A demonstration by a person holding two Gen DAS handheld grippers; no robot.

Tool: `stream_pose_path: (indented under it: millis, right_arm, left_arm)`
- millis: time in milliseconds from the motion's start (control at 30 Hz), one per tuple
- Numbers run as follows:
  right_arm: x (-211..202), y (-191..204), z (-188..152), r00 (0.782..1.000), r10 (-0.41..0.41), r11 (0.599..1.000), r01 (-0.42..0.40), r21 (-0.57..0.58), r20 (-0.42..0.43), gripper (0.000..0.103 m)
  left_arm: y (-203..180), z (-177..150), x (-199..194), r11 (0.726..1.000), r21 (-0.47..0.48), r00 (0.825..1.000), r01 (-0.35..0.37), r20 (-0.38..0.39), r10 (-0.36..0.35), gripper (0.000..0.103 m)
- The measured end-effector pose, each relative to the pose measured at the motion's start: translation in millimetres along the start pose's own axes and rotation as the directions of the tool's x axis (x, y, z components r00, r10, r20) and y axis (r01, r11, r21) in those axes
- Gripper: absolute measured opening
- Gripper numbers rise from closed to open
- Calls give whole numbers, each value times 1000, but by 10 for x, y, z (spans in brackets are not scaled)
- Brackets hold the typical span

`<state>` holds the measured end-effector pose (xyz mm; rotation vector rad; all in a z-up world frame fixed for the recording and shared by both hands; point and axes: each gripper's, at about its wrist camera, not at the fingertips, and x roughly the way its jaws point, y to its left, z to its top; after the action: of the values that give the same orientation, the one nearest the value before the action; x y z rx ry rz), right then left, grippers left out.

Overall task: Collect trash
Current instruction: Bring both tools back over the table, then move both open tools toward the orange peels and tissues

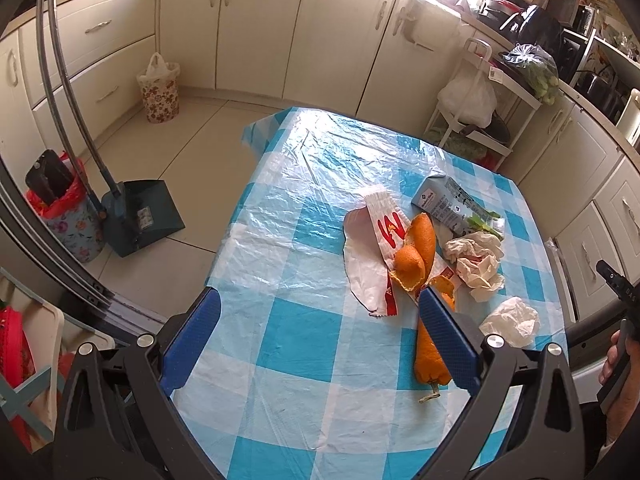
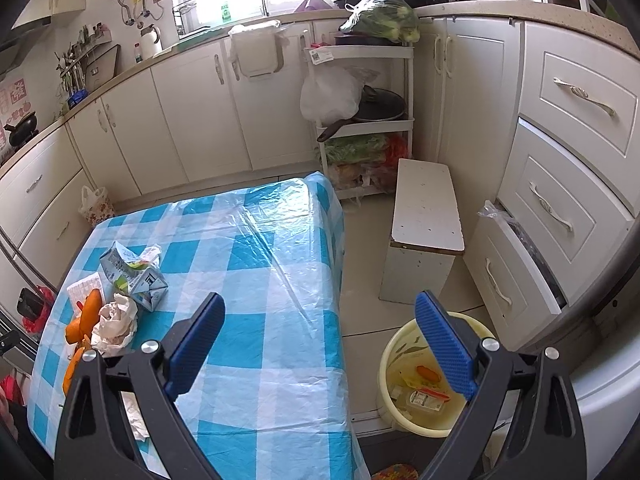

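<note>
- Only the right wrist view shows the yellow bin [image 2: 394, 354] on the floor, just below and beyond the right gripper [image 2: 320, 316]; scraps, among them an orange piece and a printed packet, lie inside it; a white bench [image 2: 424, 216] stands farther ahead of that gripper.
- Only the left wrist view shows the dustpan [image 1: 138, 216] on the floor, far off to the left of the left gripper [image 1: 320, 308], and a hand [image 1: 618, 354] at the right edge gripping a dark handle.
- The trash sits on the checked worktop [image 1: 304, 184] just ahead and right of the left gripper: orange peel [image 1: 416, 256], a red-and-white wrapper [image 1: 380, 240], a flattened carton [image 1: 448, 204], crumpled paper [image 1: 476, 260] and a white tissue [image 1: 512, 320]; one peel strip lies partly behind its right finger [image 1: 446, 336].
- From the right gripper the same heap lies well off to the left.
- The left gripper hangs over the worktop, jaws spread wide, holding nothing.
- The right gripper is likewise spread and empty, straddling the worktop's edge and the bin.
</note>
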<state>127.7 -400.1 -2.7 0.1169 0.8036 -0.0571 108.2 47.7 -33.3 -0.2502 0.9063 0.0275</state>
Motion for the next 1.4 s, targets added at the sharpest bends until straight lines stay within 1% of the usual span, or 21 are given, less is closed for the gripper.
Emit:
stream_pose_path:
  millis: [200,667,1400]
  right_arm:
    - [-23,61,-4,1000,10,1000,-9,-16,11,92]
    - [-63,320,-27,999,1,990,5,-142,43,92]
    - [-92,314,-62,999,1,990,6,-143,49,92]
  left_arm:
    - [-31,-8,12,1000,8,1000,2,-3,-2,96]
    - [-155,-41,105,998,56,1000,-8,-28,10,96]
    - [-156,-69,145,997,68,998,-22,-50,26,96]
